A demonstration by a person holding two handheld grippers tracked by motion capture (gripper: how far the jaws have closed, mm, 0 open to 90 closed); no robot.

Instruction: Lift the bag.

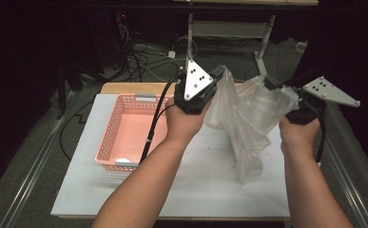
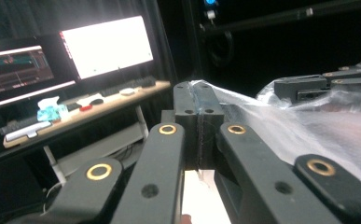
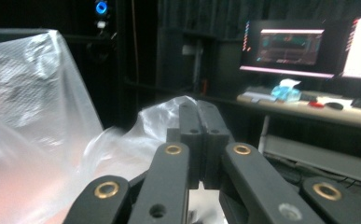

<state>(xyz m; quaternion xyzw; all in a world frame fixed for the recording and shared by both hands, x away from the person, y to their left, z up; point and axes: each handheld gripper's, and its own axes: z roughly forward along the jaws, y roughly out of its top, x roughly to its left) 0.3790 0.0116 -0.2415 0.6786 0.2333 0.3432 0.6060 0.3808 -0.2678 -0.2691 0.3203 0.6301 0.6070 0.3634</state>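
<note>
Forearms rise from the bottom edge; the left gripper and right gripper each clench an edge of the clear plastic bag. It hangs centre-right above the white table, right of the pink basket.

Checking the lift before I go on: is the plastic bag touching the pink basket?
Apart. In the high view the plastic bag hangs between the left gripper and right gripper, with bare table separating it from the pink basket.
</note>
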